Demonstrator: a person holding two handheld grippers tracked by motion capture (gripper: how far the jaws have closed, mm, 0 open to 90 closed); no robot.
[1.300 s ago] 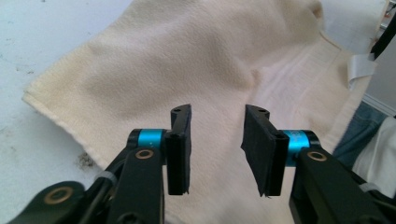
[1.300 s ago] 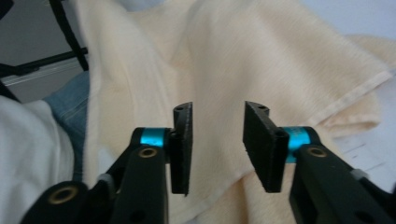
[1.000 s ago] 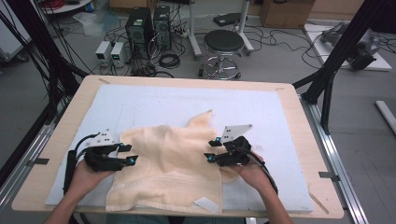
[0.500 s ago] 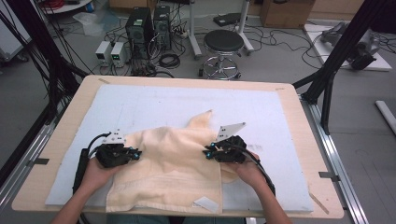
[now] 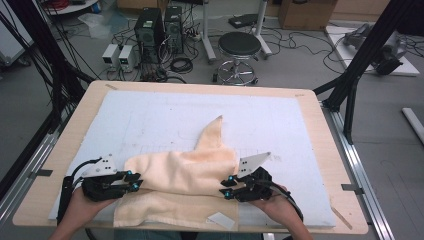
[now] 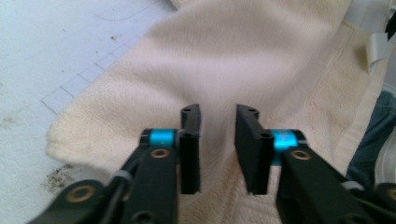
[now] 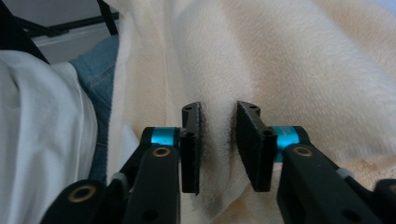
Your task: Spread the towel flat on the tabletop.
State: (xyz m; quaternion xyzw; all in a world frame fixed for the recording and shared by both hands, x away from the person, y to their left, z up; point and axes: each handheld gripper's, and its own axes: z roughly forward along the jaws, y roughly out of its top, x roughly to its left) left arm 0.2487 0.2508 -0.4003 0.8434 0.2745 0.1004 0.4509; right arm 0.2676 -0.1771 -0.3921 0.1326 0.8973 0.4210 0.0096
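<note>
Both grippers have drawn the towel [image 5: 185, 172]'s far edge toward the person; left gripper [image 5: 134, 181] and right gripper [image 5: 226, 188], jaws just reopened slightly, flank its crosswise fold, cloth between them.

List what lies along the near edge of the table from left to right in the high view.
left gripper → cream towel → right gripper

A cream towel [image 5: 185, 172] lies folded over itself near the table's front edge.
</note>
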